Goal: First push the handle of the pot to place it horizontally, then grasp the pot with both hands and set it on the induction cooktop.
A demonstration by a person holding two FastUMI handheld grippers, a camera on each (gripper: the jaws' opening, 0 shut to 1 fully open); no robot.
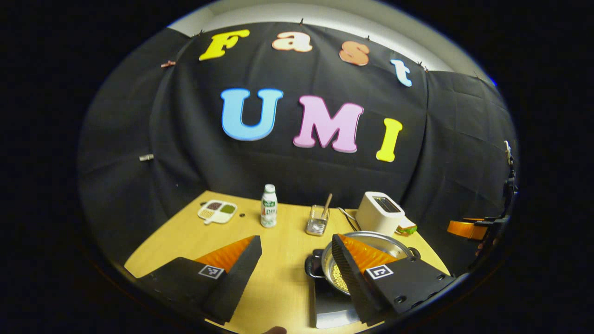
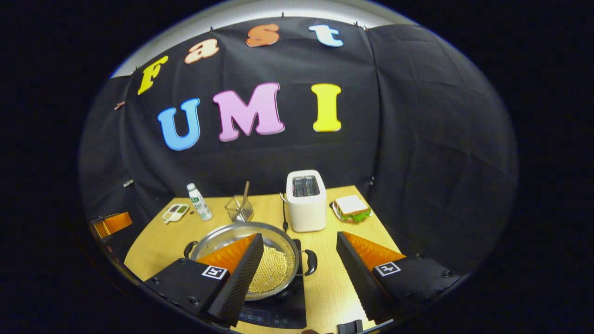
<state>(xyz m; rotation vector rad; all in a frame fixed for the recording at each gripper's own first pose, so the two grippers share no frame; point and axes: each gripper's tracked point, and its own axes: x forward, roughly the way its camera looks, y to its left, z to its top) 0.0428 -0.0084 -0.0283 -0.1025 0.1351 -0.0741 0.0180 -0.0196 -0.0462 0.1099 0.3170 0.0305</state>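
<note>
A steel pot [image 1: 377, 240] holding yellow beans [image 1: 341, 280] sits on the black induction cooktop [image 1: 332, 306]. Its two black side handles [image 1: 313, 266] point left and right. My left gripper [image 1: 294, 239] is open above the table, with its right finger over the pot's left side. In the right gripper view the pot [image 2: 232, 234] rests on the cooktop [image 2: 278, 311], and my right gripper [image 2: 299, 235] is open with its left finger over the beans [image 2: 274, 271] and the right handle [image 2: 310, 262] between the fingers. Neither gripper holds anything.
Behind the pot stand a white toaster [image 2: 305, 200], a sandwich on a plate [image 2: 351, 207], a clear glass holder with a stick [image 2: 239, 208], a bottle [image 2: 199, 202] and a divided dish [image 2: 175, 212]. The wooden table [image 1: 185, 236] has bare room left of the pot.
</note>
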